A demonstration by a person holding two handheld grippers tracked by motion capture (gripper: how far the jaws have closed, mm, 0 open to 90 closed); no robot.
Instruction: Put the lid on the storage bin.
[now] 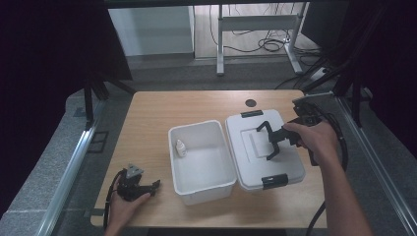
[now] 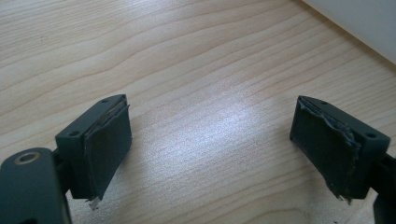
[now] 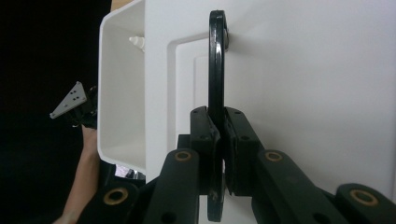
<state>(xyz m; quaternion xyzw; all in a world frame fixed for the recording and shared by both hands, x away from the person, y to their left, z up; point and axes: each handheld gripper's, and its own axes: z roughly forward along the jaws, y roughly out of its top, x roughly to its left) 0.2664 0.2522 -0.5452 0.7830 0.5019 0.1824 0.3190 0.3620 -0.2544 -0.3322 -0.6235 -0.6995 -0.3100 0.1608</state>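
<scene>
The white lid (image 1: 263, 150) is lying flat on the desk (image 1: 147, 123), just to the right of the open white bin (image 1: 201, 156) and touching or nearly touching its wall. Its black carry handle (image 3: 215, 70) is standing up from the lid's recessed middle, and the right gripper (image 1: 272, 142) is clamping that handle between its closed jaws, as the right gripper view is showing plainly. So the grasp is looking done; the lifting, carrying over and seating of the lid on the bin are, by my reading, all remaining. The two black latches at the lid's ends are hanging unfastened, so clipping them would be coming last.

Inside the bin a small white dropper bottle (image 1: 180, 148) is standing near the far left corner, already in place.

Farther out, the left gripper (image 1: 139, 186) is resting on the desk near the front left edge, well apart from the bin, its jaws spread wide over bare wood and gripping nothing.
</scene>
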